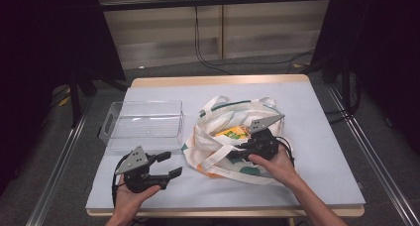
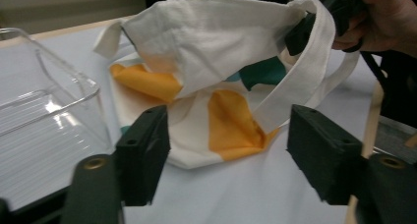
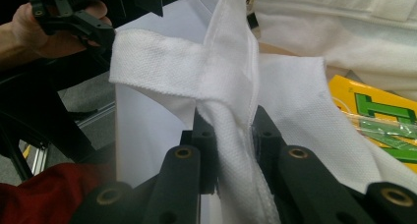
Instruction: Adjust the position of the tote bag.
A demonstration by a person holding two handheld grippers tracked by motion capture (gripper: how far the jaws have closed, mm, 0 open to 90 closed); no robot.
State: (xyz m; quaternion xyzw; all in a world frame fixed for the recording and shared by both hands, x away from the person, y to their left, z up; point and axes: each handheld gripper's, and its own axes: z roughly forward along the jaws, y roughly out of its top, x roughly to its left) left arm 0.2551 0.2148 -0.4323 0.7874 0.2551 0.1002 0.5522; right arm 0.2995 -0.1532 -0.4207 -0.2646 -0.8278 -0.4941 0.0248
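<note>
Right claw (image 3: 231,135) pinches the rim of the soft, limp tote bag (image 1: 233,146) lying on the table (image 1: 322,137) beside the clear bin (image 1: 143,124); left claw (image 2: 228,155) spread, empty; hem probably the surest hold.

On the worktop (image 1: 307,137) a tray (image 1: 143,124) sits at the left and a cloth bag (image 1: 233,137) lies just to its right, the 2 close together but apart. A packet (image 1: 233,132) lies inside the bag's open mouth. The left hand-held gripper (image 1: 166,165) is at the near edge in front of the tray and left of the bag, while the right hand-held gripper (image 3: 233,135) reaches over the bag's near side, with the bag's edge between its jaws.
</note>
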